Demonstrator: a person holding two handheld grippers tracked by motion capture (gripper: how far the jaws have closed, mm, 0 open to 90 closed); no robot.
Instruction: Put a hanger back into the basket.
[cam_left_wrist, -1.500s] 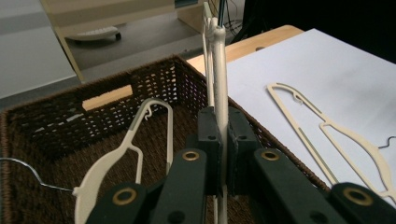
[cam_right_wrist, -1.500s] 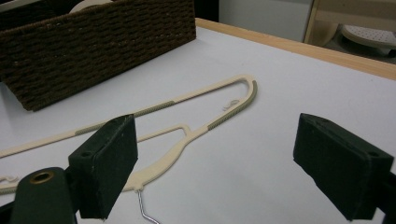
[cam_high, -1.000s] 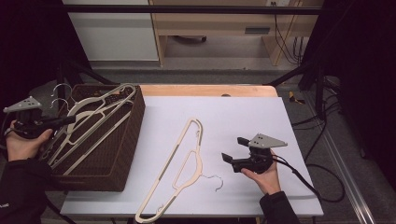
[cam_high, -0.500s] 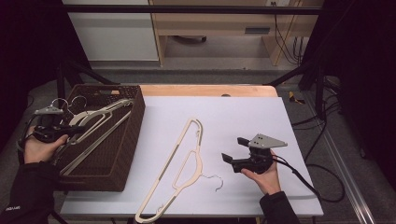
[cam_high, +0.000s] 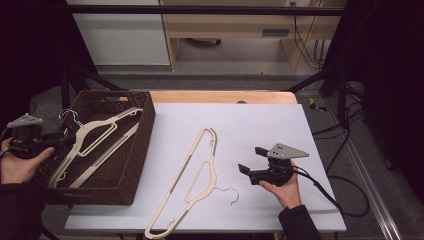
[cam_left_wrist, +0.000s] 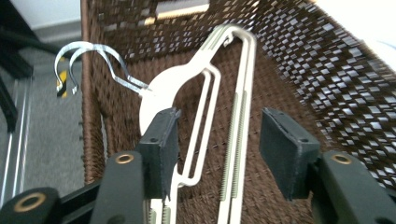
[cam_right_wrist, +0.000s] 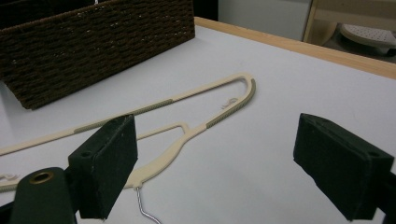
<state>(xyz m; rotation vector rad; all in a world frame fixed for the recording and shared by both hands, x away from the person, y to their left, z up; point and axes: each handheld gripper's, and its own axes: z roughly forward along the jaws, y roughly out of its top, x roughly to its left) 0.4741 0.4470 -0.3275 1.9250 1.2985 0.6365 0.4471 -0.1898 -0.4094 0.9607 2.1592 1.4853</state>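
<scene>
While the left gripper's jaws have just been opening, the scene stands as follows.

Left gripper: held in the person's left hand at the near-left edge of the table, beside the left wall of the basket. In the left gripper view the jaws stand about half apart; the hanger's neck and bars pass between the pads, and the left pad lies against or just in front of the neck. Cannot tell if it touches; no clamping grip.

Cream hanger in basket: lies slanted inside the basket, its metal hook reaching over the basket's far-left rim toward the gripper.

Wicker basket: dark brown, rectangular, on the left part of the table.

Right gripper: held in the person's right hand at the near right of the table, jaws wide apart, nothing between them, pointing left at the second hanger.

Second cream hanger: flat on the white table top, mid-table, running from far to near; its hook lies just left of the right gripper, not touching.
</scene>
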